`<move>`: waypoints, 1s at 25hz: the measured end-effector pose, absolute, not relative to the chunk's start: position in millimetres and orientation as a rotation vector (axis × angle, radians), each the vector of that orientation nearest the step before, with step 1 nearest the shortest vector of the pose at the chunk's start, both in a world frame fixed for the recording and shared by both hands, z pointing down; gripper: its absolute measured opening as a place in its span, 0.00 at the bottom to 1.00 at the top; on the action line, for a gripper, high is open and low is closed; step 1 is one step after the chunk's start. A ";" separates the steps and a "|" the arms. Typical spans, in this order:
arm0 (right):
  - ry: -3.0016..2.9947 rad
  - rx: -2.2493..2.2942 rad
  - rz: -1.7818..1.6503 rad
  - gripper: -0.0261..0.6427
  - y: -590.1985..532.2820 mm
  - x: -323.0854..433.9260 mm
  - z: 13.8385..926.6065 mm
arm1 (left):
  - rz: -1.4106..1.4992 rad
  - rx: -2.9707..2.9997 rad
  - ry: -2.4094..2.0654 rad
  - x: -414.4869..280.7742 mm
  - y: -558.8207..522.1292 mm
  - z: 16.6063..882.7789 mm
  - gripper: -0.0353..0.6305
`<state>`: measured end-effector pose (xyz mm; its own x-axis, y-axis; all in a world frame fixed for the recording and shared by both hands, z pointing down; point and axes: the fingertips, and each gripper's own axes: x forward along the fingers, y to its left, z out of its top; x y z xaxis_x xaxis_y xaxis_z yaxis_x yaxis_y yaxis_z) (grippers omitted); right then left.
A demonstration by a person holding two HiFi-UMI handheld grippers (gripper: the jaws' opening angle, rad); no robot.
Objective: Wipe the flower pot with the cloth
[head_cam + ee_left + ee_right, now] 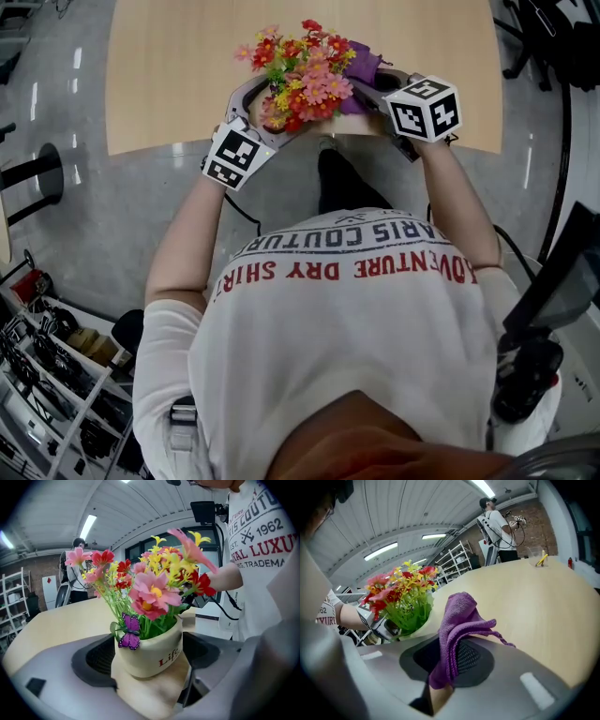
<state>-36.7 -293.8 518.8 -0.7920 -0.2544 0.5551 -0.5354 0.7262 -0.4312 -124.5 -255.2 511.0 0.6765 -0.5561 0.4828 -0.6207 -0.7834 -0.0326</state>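
Status: setup is done, and I'd judge the wiping itself barely started, if at all.

- Your left gripper (149,670) has its fingers clamped on the pot (157,651), one on each side wall. The pot is upright at the near edge of the table (534,602). I can't tell whether it rests on the table or is lifted.
- Your right gripper (443,681) has its fingers pinched shut on the cloth (457,620). Most of the cloth stands up loose above them.
- In the head view the cloth sits just beside the flowers (154,588), on the pot's right. No view shows it touching the pot wall.
- Left to do: get the cloth onto the wall and work around it. The left fingers cover two sides, so expect a regrip.

Materials:
- Pot: cream, smooth, glazed-looking, rounded, with red lettering. Probably slick.
- Flowers: artificial-looking, pink, red and yellow, on thin green stems.
- Butterfly (130,632): purple, at the rim. It could snag the cloth.
- Cloth: purple, fuzzy terry or microfibre, soft and bunched.
- Table: pale wood-grain, flat.
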 end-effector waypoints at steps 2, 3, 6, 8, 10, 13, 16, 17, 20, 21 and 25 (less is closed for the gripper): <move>-2.478 0.620 0.823 0.11 -286.0 -30.3 514.7 | 0.710 2.723 -1.030 -126.3 -252.2 510.5 0.72; -2.481 0.626 0.821 0.11 -280.5 -27.1 513.3 | 0.688 2.698 -1.069 -126.9 -248.8 510.4 0.72; -2.491 0.637 0.806 0.11 -262.4 -17.6 508.5 | 0.612 2.615 -1.217 -125.5 -236.1 508.9 0.72; -2.501 0.650 0.802 0.11 -252.0 -11.8 504.4 | 0.546 2.547 -1.328 -123.7 -231.6 504.7 0.75; -2.506 0.663 0.805 0.11 -241.7 -7.8 501.7 | 0.485 2.460 -1.424 -123.1 -229.3 499.5 0.78; -2.516 0.678 0.816 0.11 -225.5 -2.2 498.5 | 0.465 2.360 -1.518 -118.7 -224.0 505.3 0.79; -2.521 0.688 0.812 0.11 -211.3 4.3 496.6 | 0.468 2.297 -1.622 -116.0 -222.8 512.0 0.79; -2.520 0.691 0.813 0.11 -206.9 6.3 496.5 | 0.454 2.270 -1.657 -116.4 -223.6 511.8 0.79; -2.515 0.704 0.820 0.11 -196.9 12.2 496.3 | 0.439 2.206 -1.762 -118.9 -228.1 509.8 0.79; -2.514 0.708 0.820 0.11 -195.2 14.1 495.8 | 0.452 2.189 -1.791 -119.6 -230.1 510.4 0.79; -2.516 0.725 0.828 0.11 -195.8 20.9 494.6 | 0.526 2.129 -1.835 -118.7 -237.6 519.6 0.79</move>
